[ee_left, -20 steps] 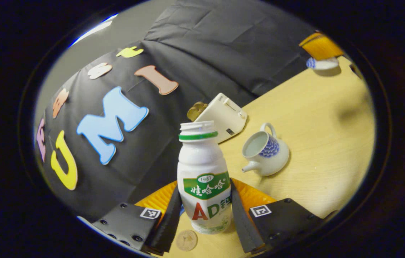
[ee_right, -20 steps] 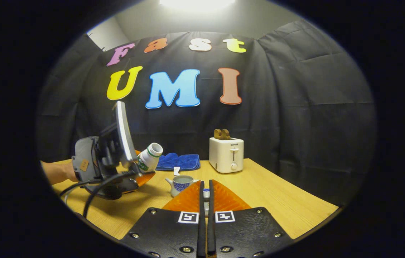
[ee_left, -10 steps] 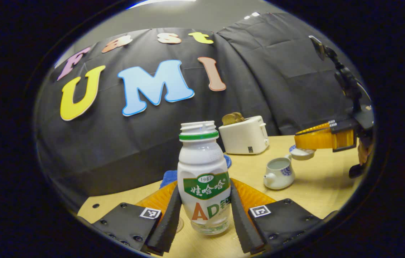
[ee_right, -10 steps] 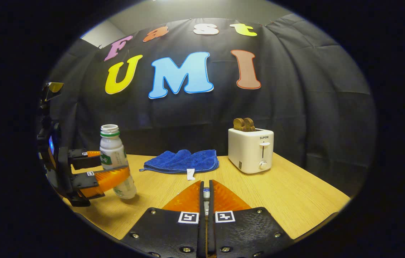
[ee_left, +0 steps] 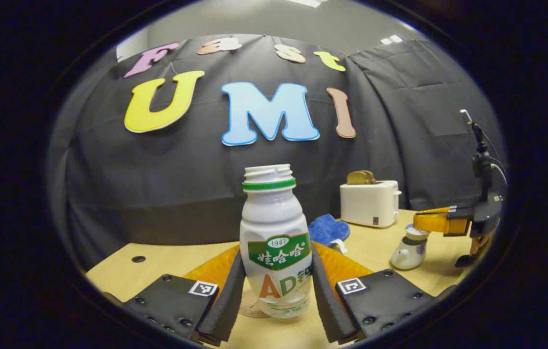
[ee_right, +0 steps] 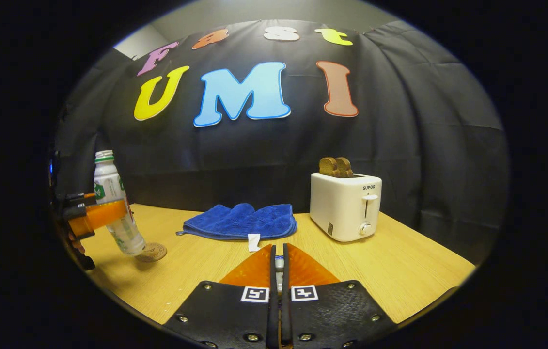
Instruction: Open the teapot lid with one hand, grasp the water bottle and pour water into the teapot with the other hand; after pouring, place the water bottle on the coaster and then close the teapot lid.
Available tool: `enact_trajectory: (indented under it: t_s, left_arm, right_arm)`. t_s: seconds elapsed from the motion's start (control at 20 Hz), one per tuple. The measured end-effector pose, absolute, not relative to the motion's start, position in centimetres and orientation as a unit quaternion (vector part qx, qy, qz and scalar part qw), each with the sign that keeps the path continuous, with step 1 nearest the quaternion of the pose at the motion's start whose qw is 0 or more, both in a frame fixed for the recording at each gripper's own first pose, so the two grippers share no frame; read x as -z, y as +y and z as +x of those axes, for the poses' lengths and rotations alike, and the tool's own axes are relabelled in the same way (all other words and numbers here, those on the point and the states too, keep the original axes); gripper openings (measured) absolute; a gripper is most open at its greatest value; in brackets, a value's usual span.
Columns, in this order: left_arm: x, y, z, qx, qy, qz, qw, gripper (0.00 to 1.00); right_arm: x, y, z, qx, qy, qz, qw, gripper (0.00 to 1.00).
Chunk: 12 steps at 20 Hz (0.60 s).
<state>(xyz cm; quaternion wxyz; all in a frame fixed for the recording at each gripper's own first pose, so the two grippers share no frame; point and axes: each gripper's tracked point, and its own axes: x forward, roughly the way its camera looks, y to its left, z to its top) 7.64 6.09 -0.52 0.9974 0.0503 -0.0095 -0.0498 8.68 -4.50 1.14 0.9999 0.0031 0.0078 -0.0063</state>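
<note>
A white bottle [ee_left: 274, 242] with a green label and no cap stands upright between the fingers of my left gripper [ee_left: 276, 254], which is shut on it. Its base is over a round brown coaster [ee_left: 250, 309]; contact is unclear. In the right gripper view the bottle [ee_right: 111, 203] leans slightly at the far left in the left gripper [ee_right: 93, 216], its base at the coaster [ee_right: 152, 252]. The white-and-blue teapot [ee_left: 408, 254] stands to the right, with my right gripper [ee_left: 421, 223] holding its lid [ee_left: 416, 233] on or just above the opening. My right gripper [ee_right: 278, 248] is shut on the lid's knob [ee_right: 279, 264].
A white toaster [ee_right: 346, 206] with toast in it stands at the back right of the wooden table [ee_right: 399, 271]. A blue cloth [ee_right: 240, 221] lies at the back middle. The black cloth wall closes the back. A small hole [ee_left: 138, 259] marks the table's left part.
My left gripper has righted the tilted bottle and carried it left, away from the teapot and down to the coaster. My right gripper has lowered the lid onto or just over the teapot.
</note>
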Motion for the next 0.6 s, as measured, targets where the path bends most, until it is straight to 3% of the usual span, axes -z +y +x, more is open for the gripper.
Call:
enact_trajectory:
  t_s: [0.05,0.1,0.4,0.5,0.6]
  left_arm:
    - [0.4,6.2,7.5,0.046,-0.011,0.046,0.998,0.7]
    - [0.3,6.3,7.6,0.042,-0.01,0.044,0.998,0.8]
    - [1.1,6.9,8.3,0.028,0.001,0.035,0.999,0.8]
    - [1.5,7.3,8.4,0.022,0.007,0.036,0.999,0.75]
    - [1.9,7.7,8.6,0.016,0.014,0.033,0.999,0.78]
  right_arm:
    - [-1.0,-4.3,8.8,0.003,0.01,0.004,1.0,0.02]
    - [-0.7,-4.3,8.9,0.002,0.012,0.003,1.0,0.02]
    - [0.1,-4.3,9.3,0.003,0.019,-0.008,1.0,0.02]
    - [0.2,-4.4,9.5,0.003,0.019,-0.006,1.0,0.02]
    - [0.7,-4.2,9.5,0.002,0.024,-0.013,1.0,0.02]
